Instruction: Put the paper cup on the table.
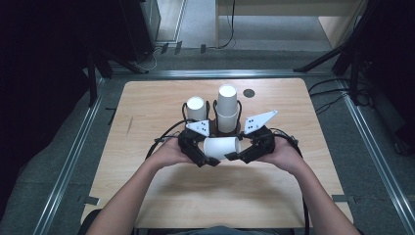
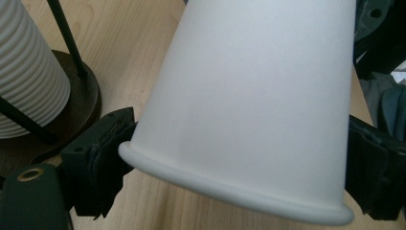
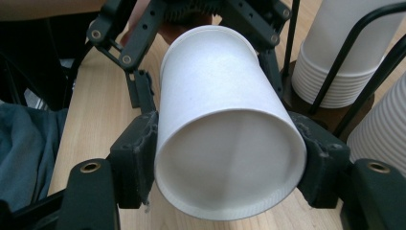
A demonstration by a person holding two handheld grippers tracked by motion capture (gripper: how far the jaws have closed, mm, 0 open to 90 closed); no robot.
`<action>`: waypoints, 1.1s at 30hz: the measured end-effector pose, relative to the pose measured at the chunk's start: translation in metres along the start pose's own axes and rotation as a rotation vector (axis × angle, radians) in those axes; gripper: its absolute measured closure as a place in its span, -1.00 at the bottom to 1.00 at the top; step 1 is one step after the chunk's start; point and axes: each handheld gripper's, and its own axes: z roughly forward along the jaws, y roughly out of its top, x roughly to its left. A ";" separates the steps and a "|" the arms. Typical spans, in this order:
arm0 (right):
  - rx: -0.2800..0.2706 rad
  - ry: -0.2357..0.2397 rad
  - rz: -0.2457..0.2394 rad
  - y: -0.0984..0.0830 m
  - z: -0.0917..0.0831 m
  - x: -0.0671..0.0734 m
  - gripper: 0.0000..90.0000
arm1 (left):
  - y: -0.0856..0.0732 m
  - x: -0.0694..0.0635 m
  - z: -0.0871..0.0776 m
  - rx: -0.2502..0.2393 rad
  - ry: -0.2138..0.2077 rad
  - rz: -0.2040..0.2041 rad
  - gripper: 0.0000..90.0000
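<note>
So both grippers have the same white paper cup (image 1: 221,147) clamped between them, lying on its side just above the wooden table (image 1: 147,196), at about 6 o'clock from the cup holder (image 1: 215,128). The left gripper (image 1: 209,160) has its jaws pressed on the cup near the rolled rim, and the right gripper (image 1: 234,155) squeezes the other end, jaws about half spread with the cup wedged in. In the right gripper view you look right at the cup's recessed bottom. At 12 o'clock from the cup, two stacks of paper cups (image 1: 227,113) stand upright in the wire holder: the taller on the right, the shorter (image 1: 196,108) on the left.
</note>
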 end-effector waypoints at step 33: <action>0.034 -0.031 0.022 -0.004 0.001 -0.003 -0.47 | 0.003 0.001 -0.043 0.018 0.067 -0.024 -0.50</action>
